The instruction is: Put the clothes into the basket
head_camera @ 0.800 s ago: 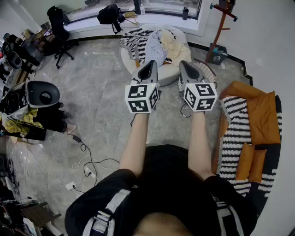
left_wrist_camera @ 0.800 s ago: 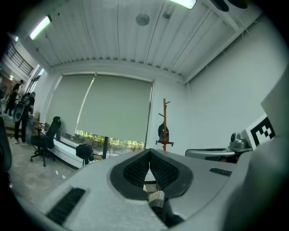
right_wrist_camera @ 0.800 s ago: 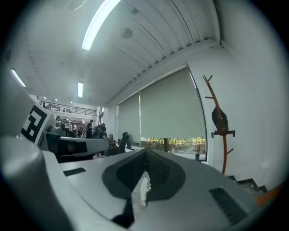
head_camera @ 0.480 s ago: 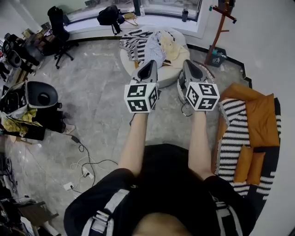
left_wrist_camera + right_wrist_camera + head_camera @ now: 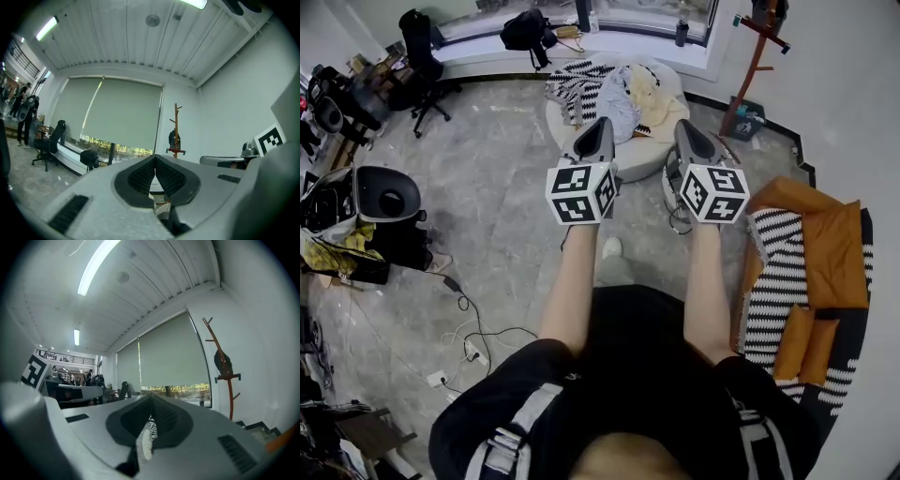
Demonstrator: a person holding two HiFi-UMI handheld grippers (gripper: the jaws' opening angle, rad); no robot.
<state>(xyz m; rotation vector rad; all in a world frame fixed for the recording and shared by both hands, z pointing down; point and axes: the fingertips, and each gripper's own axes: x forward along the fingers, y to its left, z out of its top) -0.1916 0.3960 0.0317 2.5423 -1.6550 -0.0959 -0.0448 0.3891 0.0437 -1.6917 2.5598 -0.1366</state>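
- Head view: the clothes point(image 5: 614, 89) lie in a loose heap on a round white seat point(image 5: 642, 161), at 12 o'clock from the person and just beyond both gripper tips. The heap is made up of a black-and-white striped piece, a pale blue-grey one and a cream one.
- They look light, soft and floppy. They should sag and trail when lifted, so a raised fold or a bunched edge on top of the heap is probably the best place to pinch.
- The left gripper point(image 5: 603, 125) and right gripper point(image 5: 682, 125) are held level, side by side. Neither touches the heap.
- A ribbed round thing at 1 o'clock, probably the basket point(image 5: 727, 153), is mostly hidden behind the right gripper, so I cannot tell what is in it.
- A black bin point(image 5: 386, 199) with a round opening stands at 9 o'clock, and its inside is dark. A striped sofa point(image 5: 787, 272) with orange cushions is at 3 o'clock.
- Left gripper view: the ribbed pads are pressed together with nothing between them. Beyond them are a drawn window blind and a coat stand point(image 5: 176, 129) at 1 o'clock. The heap is almost wholly hidden below the jaws.
- Right gripper view: these jaws are also pressed together and empty. A sliver of the striped cloth point(image 5: 151, 427) shows through the slot beneath the pads, ahead of the gripper and not held. The same coat stand is at 2 o'clock.
- As I judge it, no garment has been taken up yet, so the jaws must spread before either one can take hold.
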